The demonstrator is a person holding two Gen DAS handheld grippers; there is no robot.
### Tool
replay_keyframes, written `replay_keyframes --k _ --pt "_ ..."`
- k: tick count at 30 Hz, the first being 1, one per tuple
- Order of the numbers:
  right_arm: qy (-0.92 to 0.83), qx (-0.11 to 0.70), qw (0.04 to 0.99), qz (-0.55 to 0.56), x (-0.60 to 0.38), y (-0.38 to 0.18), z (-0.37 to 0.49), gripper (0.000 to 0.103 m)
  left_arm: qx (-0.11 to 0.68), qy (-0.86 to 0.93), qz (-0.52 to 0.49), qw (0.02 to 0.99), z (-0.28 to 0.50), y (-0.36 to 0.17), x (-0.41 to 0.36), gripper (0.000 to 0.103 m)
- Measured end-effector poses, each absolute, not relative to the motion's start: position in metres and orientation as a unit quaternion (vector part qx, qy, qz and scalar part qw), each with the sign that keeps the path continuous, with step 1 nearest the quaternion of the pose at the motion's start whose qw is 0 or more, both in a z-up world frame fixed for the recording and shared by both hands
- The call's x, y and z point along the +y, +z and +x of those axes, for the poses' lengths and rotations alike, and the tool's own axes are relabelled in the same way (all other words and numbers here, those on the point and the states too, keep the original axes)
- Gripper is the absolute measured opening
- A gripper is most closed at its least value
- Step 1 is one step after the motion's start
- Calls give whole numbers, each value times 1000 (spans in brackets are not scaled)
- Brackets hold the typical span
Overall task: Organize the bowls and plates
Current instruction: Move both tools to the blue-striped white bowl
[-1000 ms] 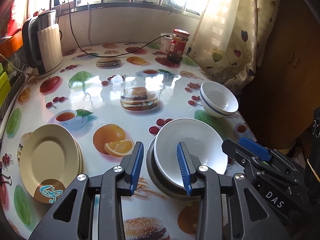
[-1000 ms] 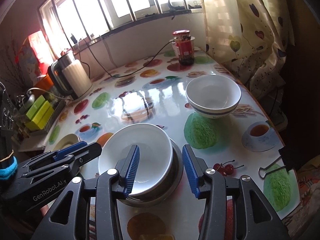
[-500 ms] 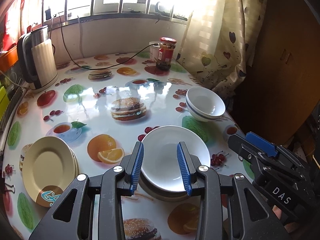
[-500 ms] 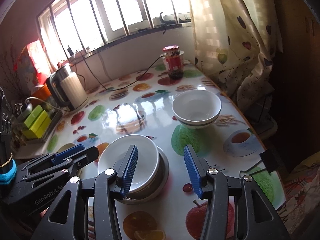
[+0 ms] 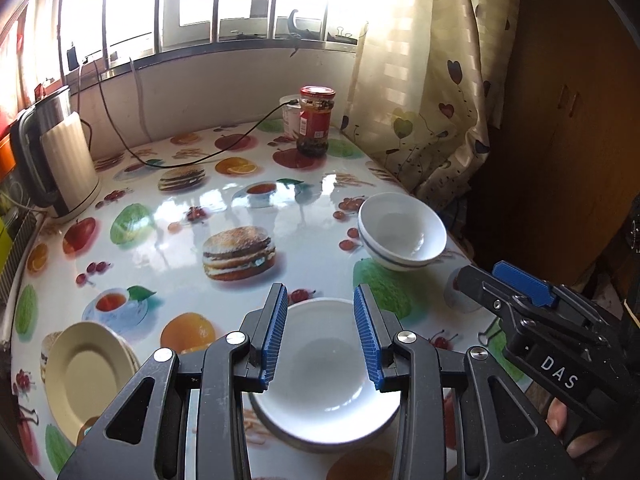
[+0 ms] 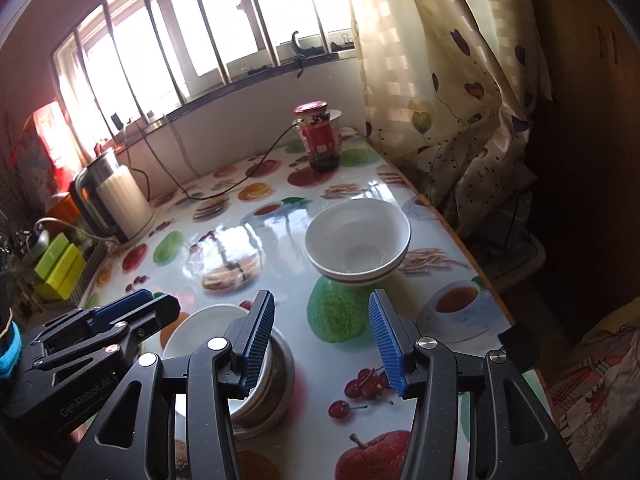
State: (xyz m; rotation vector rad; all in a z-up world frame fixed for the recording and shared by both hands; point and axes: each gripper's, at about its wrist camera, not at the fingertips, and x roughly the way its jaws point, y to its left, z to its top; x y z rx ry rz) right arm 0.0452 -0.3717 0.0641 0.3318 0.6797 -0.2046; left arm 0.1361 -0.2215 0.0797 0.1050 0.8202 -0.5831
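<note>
While both grippers hang above the glossy, fruit-printed table [image 5: 168, 208], nothing sits between their ribbed blue pads. Jaws of the left gripper [image 5: 320, 340] stand apart, framing a smooth white bowl [image 5: 324, 364] below them, nested in a duller grey dish [image 6: 280, 376]. Jaws of the right gripper [image 6: 324, 344] stand apart too, that same bowl just outside the left pad. Beyond the right gripper's jaws sits a second round white bowl [image 6: 356, 240] stacked on one with a dark band. Left of the left gripper's jaws lies a stack of matte cream plates [image 5: 88, 372]. Far beyond stand a red-lidded glass jar [image 5: 316, 120] and a ribbed kettle [image 5: 60, 160].
</note>
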Motion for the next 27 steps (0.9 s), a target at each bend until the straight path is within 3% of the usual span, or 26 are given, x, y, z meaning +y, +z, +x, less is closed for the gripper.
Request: replay_keyframes --k 27 --pt "-138 348 914 159 -453 34 100 49 433 -301 59 847 200 61 -304 36"
